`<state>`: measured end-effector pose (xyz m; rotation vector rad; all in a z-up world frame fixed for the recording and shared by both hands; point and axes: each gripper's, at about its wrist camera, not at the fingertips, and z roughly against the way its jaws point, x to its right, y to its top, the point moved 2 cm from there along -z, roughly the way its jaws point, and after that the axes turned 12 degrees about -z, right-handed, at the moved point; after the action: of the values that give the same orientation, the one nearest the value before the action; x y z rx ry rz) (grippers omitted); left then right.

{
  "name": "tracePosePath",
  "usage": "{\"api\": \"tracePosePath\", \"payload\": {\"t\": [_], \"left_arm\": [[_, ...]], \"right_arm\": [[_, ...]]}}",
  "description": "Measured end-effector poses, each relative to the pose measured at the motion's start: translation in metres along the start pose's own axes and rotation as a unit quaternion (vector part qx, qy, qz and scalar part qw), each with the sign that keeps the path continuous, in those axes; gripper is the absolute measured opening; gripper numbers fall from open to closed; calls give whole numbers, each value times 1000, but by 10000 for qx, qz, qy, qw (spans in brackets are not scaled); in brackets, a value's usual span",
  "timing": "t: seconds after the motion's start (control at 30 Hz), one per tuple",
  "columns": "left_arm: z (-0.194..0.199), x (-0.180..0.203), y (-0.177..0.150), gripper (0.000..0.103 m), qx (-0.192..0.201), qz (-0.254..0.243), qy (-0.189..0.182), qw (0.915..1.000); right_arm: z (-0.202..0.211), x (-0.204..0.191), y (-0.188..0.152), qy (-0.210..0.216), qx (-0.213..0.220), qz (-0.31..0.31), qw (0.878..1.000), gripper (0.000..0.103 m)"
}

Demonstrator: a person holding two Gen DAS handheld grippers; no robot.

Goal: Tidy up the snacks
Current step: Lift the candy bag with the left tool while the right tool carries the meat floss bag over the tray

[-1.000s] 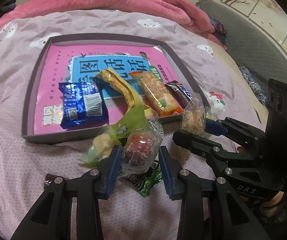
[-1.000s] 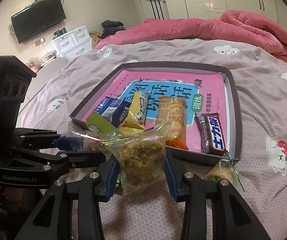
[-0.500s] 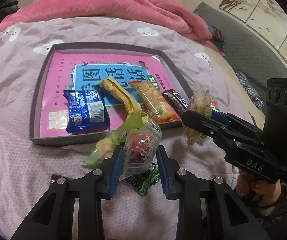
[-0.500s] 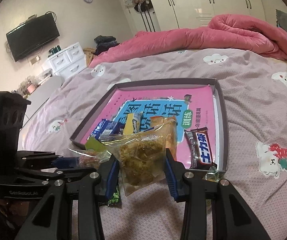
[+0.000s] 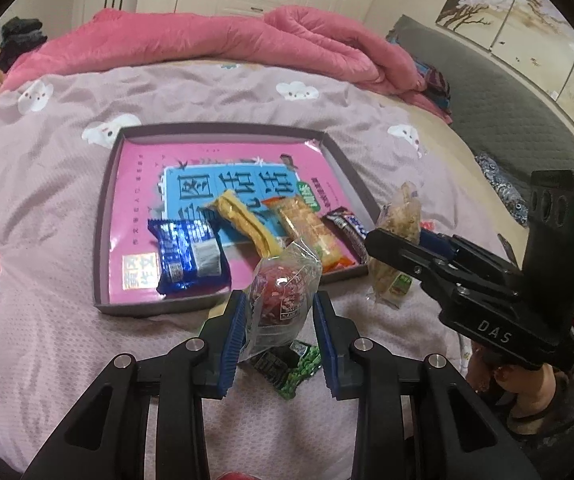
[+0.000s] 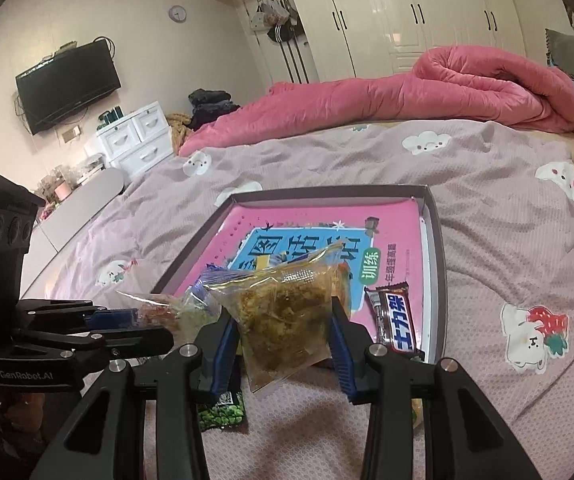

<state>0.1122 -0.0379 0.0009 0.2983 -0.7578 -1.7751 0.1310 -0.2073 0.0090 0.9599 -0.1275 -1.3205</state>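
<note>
We have two snacks in the air at once. The clear pack with the red sweet (image 5: 281, 292) sits pinched between the blue pads of the left tool (image 5: 280, 326), held just above the near wall of the tray (image 5: 101, 216); those jaws have just been closing on it and now stand narrow around the wrapper. The right tool (image 6: 285, 344) grips the clear bag of golden-brown crumble (image 6: 283, 320), also narrow, pads pressing both sides of the bag, hanging over the tray's near edge.

We judge this to be the carry step: both packs are lifted off the bed (image 5: 35, 184) and headed for the tray. Inside it, the blue pack (image 5: 189, 254) lies at about 7 o'clock, the yellow bar (image 5: 243, 222) and the orange biscuit pack (image 5: 307, 236) near the middle, the dark chocolate bar (image 6: 397, 320) at 5 o'clock.

Next, we need to carry each pack forward over the wall and lower it onto a bare pink patch toward 12 o'clock, then let go. The green pack (image 5: 285, 364) lies on the bed below the left tool, not yet collected.
</note>
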Motion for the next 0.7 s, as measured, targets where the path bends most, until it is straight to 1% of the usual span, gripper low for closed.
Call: {"api": "tracePosePath", "payload": {"t": [0.3, 0.53, 0.7], "left_arm": [[12, 0, 7, 35, 120, -3, 123, 9999], [16, -1, 13, 35, 180, 43, 179, 9997], [20, -7, 21, 35, 276, 62, 291, 9992]], "right_arm": [[5, 1, 6, 60, 124, -75, 9999, 42], [10, 3, 10, 42, 222, -149, 9996, 42], [14, 5, 14, 2, 314, -168, 9994, 42]]}}
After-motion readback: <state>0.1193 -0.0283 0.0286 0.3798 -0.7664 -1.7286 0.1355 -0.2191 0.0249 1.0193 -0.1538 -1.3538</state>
